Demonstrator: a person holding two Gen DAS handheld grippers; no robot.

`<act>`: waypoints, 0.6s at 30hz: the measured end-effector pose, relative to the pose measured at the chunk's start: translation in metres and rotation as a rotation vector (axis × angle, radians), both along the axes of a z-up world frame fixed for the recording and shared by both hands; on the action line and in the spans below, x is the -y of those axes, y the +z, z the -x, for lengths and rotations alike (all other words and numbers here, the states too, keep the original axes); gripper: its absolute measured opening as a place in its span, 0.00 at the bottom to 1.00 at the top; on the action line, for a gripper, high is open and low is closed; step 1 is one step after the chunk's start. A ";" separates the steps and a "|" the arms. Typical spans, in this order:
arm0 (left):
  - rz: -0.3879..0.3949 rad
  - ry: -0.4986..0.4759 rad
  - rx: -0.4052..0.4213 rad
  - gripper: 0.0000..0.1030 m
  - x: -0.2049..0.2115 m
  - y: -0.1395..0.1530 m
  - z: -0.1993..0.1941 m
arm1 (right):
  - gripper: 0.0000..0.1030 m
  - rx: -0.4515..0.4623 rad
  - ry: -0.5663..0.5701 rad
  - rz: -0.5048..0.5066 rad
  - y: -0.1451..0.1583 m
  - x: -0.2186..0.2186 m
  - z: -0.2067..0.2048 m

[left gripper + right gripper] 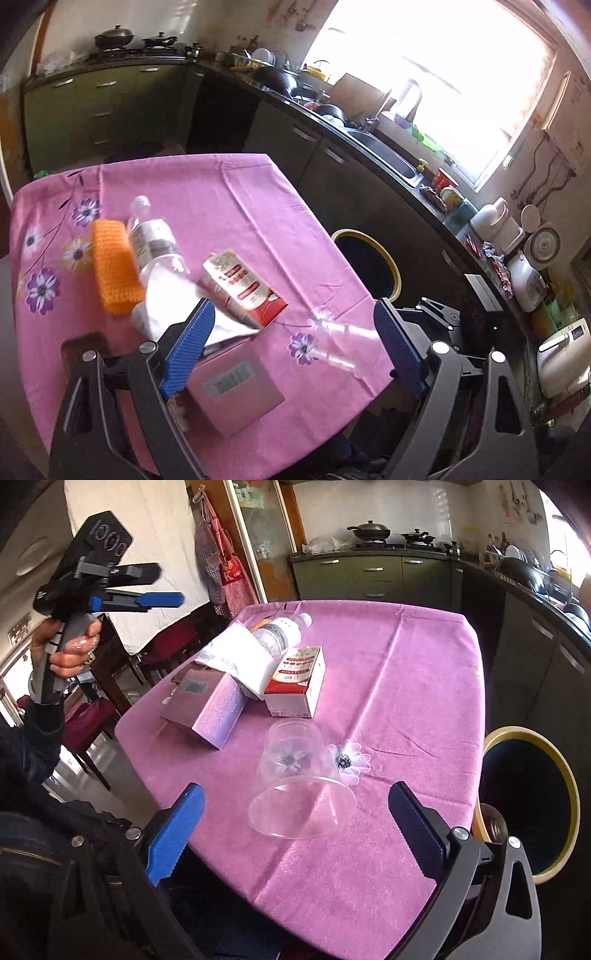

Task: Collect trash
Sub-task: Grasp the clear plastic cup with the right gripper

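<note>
Right wrist view: a clear plastic cup (301, 794) lies on its side on the pink flowered tablecloth (406, 686), its wide mouth turned toward the camera, just ahead of the right gripper (295, 834). That gripper's blue jaws stand wide apart with nothing pressed between them; the cup sits beyond their tips, untouched. Farther ahead lie a shiny pink cardboard box (207, 716), a red and white carton (295, 681), a white paper bag (236, 653) and a clear plastic water bottle (280, 631), bunched together and touching one another. To the right of the gripper, beside the table edge, stands a dark bin with a yellow rim (532, 797). Up at the left, a hand (70, 653) holds the left gripper (170, 587) raised well clear of the table, its jaws parted and empty.

Left wrist view: the left gripper (295, 343) hangs open above the same pile, the pink box (236, 391) between and below its fingers, the cup (340, 343) blurred toward its right finger. An orange mesh sponge (114, 266) lies beside the bottle (155, 240), ahead and left. The bin (369, 266) shows ahead to the right, past the table edge.
</note>
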State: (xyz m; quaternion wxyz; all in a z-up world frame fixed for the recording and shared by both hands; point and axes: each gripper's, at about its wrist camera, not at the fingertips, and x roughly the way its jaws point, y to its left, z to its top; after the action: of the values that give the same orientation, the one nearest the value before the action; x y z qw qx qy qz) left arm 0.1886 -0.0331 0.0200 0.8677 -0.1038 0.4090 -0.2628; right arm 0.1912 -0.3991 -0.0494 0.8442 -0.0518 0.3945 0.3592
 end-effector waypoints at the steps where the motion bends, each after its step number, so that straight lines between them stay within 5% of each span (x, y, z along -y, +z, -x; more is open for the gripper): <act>1: 0.000 0.015 0.003 0.81 -0.003 -0.005 0.006 | 0.95 -0.002 -0.004 0.014 -0.010 -0.004 -0.003; 13: 0.110 0.197 -0.027 0.83 -0.065 -0.053 0.048 | 0.95 -0.037 0.001 -0.030 -0.051 -0.022 -0.025; 18: 0.121 0.209 -0.042 0.84 -0.069 -0.061 0.047 | 0.75 -0.085 -0.005 -0.062 -0.056 -0.019 -0.032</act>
State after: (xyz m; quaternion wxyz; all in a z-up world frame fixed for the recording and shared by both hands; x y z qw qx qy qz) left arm 0.1412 0.0360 -0.0410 0.8738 -0.2035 0.3975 -0.1926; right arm 0.2235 -0.3800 -0.1055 0.8288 -0.0093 0.4186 0.3713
